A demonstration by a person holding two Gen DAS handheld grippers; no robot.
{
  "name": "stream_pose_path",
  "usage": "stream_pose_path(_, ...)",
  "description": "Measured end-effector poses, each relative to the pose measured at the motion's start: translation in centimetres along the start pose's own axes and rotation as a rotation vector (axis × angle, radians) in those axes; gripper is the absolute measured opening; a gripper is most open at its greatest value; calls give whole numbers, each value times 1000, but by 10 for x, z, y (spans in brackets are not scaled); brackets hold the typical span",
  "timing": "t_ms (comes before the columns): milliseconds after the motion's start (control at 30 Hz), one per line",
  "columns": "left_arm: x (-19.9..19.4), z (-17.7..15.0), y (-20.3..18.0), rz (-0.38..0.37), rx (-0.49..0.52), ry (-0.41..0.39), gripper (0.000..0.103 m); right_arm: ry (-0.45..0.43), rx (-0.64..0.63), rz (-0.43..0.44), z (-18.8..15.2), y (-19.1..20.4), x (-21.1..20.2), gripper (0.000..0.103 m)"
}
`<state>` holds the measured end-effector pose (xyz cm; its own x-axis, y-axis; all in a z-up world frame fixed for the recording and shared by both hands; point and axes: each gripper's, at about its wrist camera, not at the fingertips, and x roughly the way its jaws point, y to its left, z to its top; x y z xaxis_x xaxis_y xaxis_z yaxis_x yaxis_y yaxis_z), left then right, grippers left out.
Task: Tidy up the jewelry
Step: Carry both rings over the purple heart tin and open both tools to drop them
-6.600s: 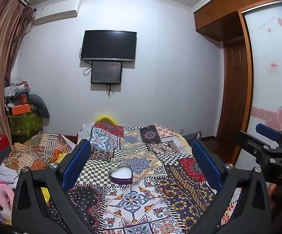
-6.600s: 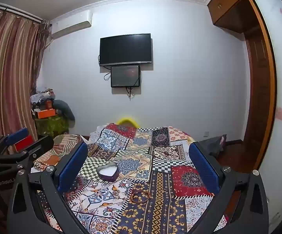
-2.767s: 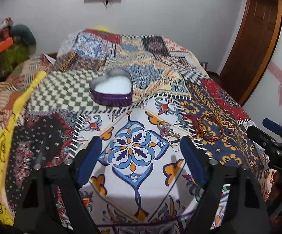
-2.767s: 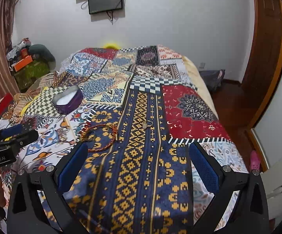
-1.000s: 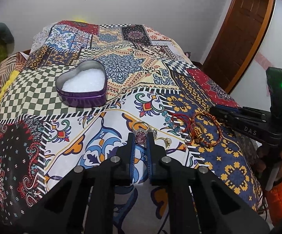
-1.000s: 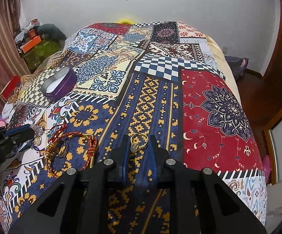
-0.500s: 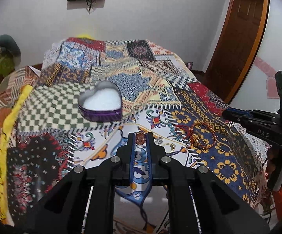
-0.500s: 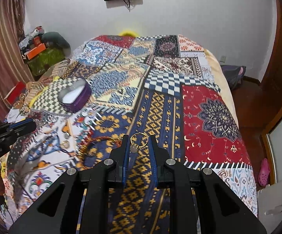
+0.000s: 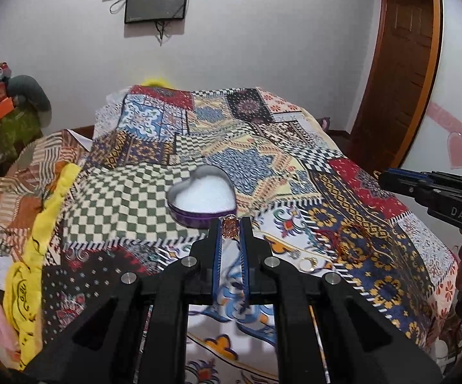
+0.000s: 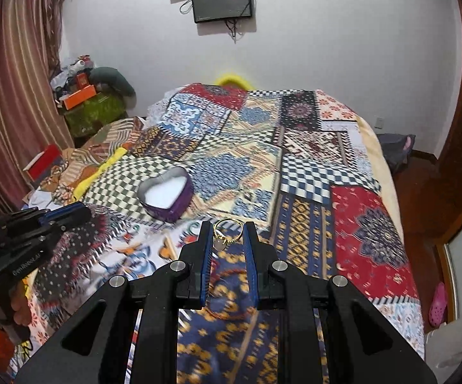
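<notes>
A purple heart-shaped box (image 9: 203,196) with white lining lies open on the patchwork bedspread (image 9: 128,204); it also shows in the right wrist view (image 10: 166,196). My left gripper (image 9: 230,224) is shut on a ring with a reddish stone cluster (image 9: 229,226), held above the bed just in front of the box. My right gripper (image 10: 227,228) is shut on a thin gold ring with a pale stone (image 10: 226,233), lifted above the bed to the right of the box. Another gold ring (image 9: 307,263) and red and gold bracelets (image 9: 352,243) lie on the bedspread.
The right gripper shows at the right edge of the left wrist view (image 9: 387,177); the left gripper shows at the left of the right wrist view (image 10: 80,212). Clutter (image 10: 83,96) stands left of the bed. A wooden door (image 9: 403,64) is on the right.
Both grippers closed on rings on the bedspread, lifted them, and have moved up and toward the heart box since a second ago.
</notes>
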<state>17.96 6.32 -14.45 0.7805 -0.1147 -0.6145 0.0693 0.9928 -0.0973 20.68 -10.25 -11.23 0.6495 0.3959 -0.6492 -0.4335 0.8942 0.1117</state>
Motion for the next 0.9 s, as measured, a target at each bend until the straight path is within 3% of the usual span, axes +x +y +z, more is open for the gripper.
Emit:
stream_pose_path(667,38,24,40,34,-59,-15,10,-38,-114,7,46,50,44,17)
stream_pose_path(900,57,34,50,32,-66,-7,10,-8,-134,33,58,58,69,17)
